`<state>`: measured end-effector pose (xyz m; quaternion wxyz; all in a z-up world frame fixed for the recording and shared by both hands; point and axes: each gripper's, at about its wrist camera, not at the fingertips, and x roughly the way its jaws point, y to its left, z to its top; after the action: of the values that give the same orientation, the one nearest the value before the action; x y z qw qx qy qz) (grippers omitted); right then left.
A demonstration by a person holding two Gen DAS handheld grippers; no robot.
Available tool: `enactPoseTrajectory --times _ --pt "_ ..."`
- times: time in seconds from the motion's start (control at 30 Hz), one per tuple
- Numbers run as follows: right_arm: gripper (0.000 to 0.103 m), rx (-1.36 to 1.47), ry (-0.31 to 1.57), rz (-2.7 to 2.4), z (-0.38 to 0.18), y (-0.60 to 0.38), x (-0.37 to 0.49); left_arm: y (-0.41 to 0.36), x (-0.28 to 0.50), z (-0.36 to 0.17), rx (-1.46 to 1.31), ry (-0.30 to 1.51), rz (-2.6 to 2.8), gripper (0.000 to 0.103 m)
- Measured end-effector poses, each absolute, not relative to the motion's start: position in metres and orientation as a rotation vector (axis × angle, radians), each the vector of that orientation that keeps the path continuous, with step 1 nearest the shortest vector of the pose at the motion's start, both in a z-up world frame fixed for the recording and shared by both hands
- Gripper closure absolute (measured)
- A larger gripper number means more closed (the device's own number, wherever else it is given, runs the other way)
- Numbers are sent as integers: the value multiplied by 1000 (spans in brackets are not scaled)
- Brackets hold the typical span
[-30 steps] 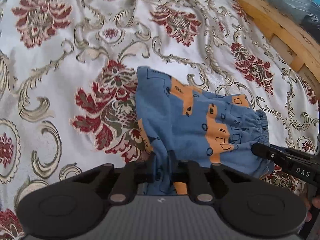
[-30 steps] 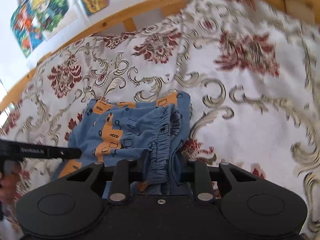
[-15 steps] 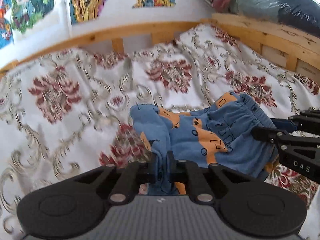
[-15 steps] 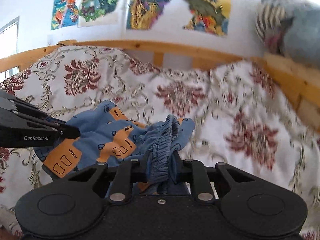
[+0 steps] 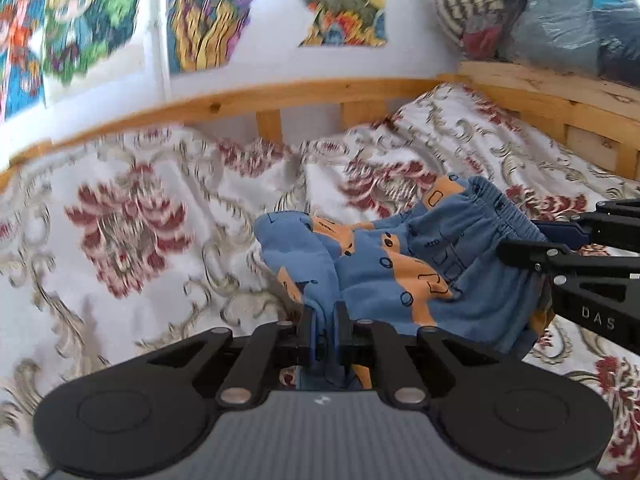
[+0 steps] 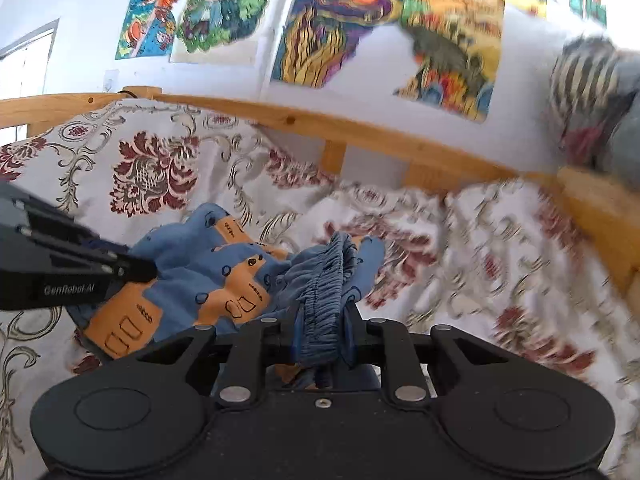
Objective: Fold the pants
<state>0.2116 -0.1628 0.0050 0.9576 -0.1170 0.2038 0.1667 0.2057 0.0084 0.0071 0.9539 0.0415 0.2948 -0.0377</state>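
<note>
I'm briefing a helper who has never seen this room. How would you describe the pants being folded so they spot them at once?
Start at the wooden bed frame under the wall posters, then look down to the white bedspread with dark red flowers. The pants are bunched on it, pinched by the left hand-held gripper and right hand-held gripper. They alone are blue with orange patches and an elastic waistband.

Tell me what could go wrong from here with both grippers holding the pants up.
The left gripper pinches only a thin edge of the pants, so it might slip out. The right gripper clamps a bunched waistband, so the fold may land crooked on the bedspread.
</note>
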Motion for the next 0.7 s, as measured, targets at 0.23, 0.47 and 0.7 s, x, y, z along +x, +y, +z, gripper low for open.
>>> enactPoseTrajectory --times 0.23,0.47,0.7 --pt "82 -141 590 330 -40 -173 240 51 230 -38 -157 769 -95 91" --pt "80 -134 595 332 -39 -174 240 53 229 -41 -146 768 -93 83" --pt "71 -71 609 314 -31 -179 240 62 231 -37 -231 808 -55 68"
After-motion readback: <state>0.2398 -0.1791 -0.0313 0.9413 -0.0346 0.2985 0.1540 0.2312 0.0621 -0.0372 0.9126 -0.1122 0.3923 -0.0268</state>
